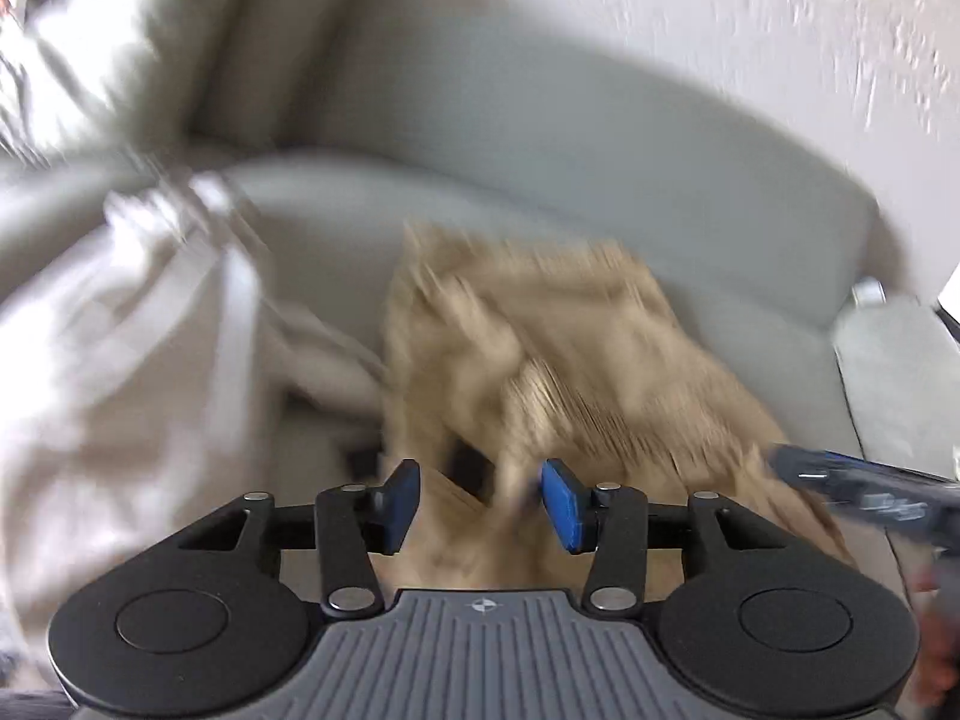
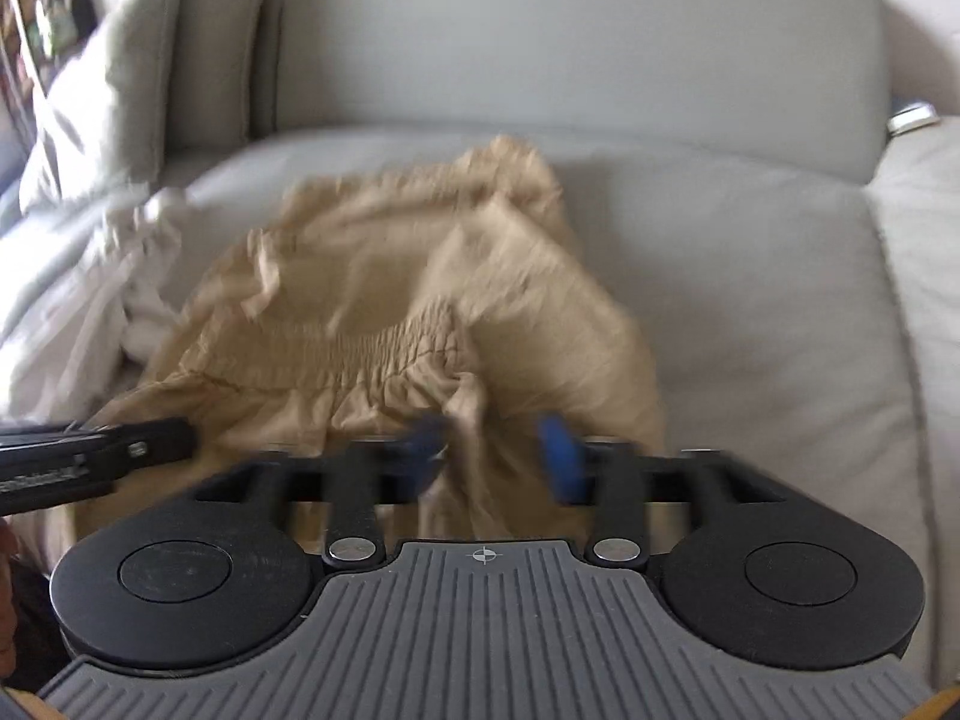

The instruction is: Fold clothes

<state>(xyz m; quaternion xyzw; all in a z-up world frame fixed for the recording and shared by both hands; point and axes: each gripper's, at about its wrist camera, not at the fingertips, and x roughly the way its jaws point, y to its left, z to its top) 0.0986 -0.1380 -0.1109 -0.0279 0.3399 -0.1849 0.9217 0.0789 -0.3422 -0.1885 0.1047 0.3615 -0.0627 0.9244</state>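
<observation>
A crumpled tan garment with a gathered elastic waistband lies on the grey sofa seat; it also shows, blurred, in the left wrist view. My left gripper is open, its blue pads either side of a fold of tan cloth at the near edge. My right gripper is open, with a bunched fold of the garment standing between its blue pads. The right gripper's body enters the left wrist view at the right. The left gripper's body enters the right wrist view at the left.
A pile of white cloth lies left of the tan garment; it also shows in the right wrist view. Grey back cushions stand behind, with a pillow at the far left. A white wall rises behind the sofa.
</observation>
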